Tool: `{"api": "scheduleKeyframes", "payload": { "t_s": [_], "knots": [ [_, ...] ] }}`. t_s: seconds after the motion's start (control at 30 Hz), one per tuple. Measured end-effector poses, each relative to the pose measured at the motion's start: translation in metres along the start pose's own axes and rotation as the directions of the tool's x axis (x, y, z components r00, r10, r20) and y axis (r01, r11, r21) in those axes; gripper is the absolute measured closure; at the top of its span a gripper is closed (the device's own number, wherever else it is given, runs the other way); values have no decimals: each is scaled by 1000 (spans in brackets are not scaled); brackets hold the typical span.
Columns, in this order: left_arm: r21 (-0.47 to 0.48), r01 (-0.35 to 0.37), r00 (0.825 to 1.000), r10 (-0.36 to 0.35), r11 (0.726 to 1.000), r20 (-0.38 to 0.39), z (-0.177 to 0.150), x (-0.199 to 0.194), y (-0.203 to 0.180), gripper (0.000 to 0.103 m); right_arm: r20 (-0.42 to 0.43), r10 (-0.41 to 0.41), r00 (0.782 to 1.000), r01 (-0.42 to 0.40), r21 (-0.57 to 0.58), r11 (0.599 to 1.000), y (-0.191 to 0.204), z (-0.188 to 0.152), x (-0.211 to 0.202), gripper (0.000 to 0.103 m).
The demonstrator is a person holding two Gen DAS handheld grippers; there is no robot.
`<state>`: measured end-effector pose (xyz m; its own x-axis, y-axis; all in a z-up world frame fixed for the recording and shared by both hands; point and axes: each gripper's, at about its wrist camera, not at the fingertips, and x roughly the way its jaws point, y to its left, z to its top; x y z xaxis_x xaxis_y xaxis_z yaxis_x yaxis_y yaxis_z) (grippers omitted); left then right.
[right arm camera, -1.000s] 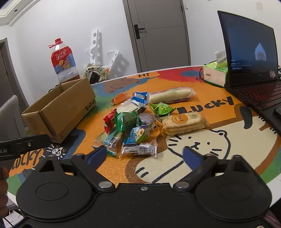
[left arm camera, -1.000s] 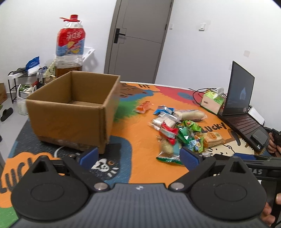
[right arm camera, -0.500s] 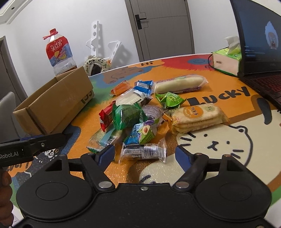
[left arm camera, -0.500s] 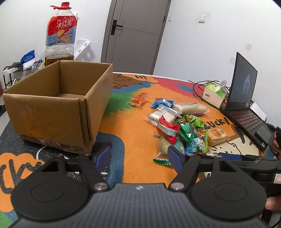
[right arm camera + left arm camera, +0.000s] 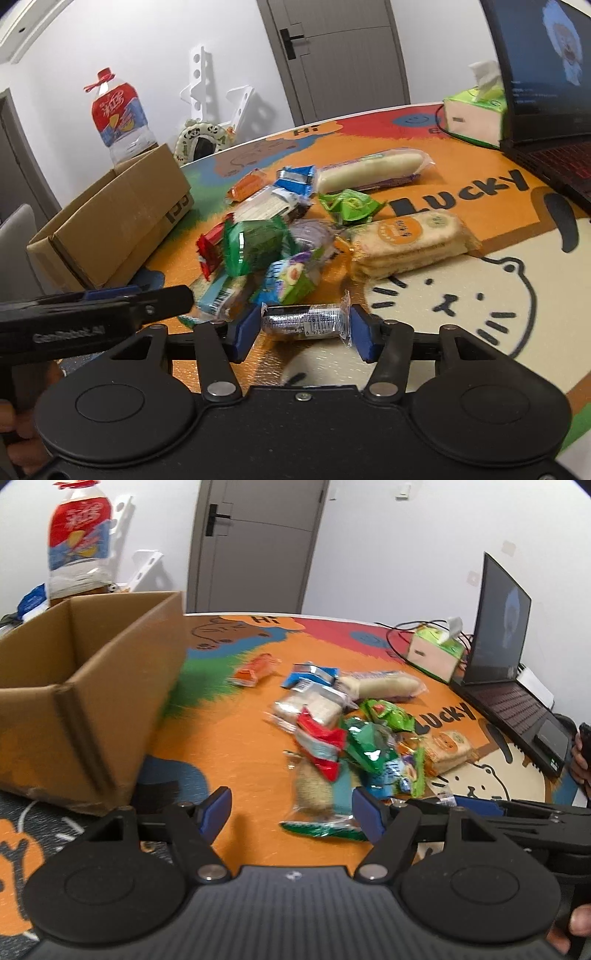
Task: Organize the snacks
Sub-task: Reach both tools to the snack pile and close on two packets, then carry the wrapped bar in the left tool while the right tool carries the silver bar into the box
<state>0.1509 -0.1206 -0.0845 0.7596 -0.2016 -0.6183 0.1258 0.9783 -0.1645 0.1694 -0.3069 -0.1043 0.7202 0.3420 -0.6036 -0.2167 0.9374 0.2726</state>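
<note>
We hold 2 grippers low over a round table (image 5: 517,236) covered by a cartoon mat in orange, blue and cream. The right gripper (image 5: 303,328) has just been closing, and a small clear-wrapped dark snack (image 5: 304,319) lies crosswise between its blue pads; the wrapper ends sit right at the pads, but we cannot tell whether they press on it yet. The left gripper (image 5: 291,814) has its tongs apart, hovering above bare orange mat at the near edge of the table, with a clear pack with a green end (image 5: 317,805) lying just inside its right pad and nothing clamped.

The snack pile (image 5: 280,236) sits around the middle of the table. In it we see a green foil bag (image 5: 255,247), a red packet (image 5: 208,249), a stack of rice crackers (image 5: 406,240) on the side toward the laptop, a long pale bread roll (image 5: 369,171) farther back, a blue packet (image 5: 297,177) and an orange packet (image 5: 247,184).

The cardboard box (image 5: 85,686) stands open at the left edge of the table, well apart from the pile, and we see nothing in the part of its inside that shows. Behind it rises a large bottle with a red label (image 5: 79,550). At the right edge an open laptop (image 5: 506,664) stands beside a green tissue box (image 5: 436,653).
</note>
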Motion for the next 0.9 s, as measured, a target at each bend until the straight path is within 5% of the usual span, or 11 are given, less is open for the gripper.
{"api": "scheduleKeyframes", "payload": {
  "t_s": [0.43, 0.63, 0.73, 0.9],
  "knots": [
    [51, -6, 1000, 7, 999, -21, -3, 29, -23, 33, 21, -59, 998, 58, 15, 998, -19, 0, -8, 46],
    [68, -34, 999, 34, 997, 6, -7, 24, -21, 56, 18, -84, 996, 84, -37, 996, -7, -2, -1, 34],
    [48, -38, 999, 37, 998, 13, -8, 18, -16, 57, 28, -108, 994, 110, -69, 992, -2, -3, 0, 46],
    [21, -24, 999, 23, 999, 31, -9, 3, -8, 57, 41, -71, 997, 73, -60, 996, 2, -3, -8, 50]
  ]
}}
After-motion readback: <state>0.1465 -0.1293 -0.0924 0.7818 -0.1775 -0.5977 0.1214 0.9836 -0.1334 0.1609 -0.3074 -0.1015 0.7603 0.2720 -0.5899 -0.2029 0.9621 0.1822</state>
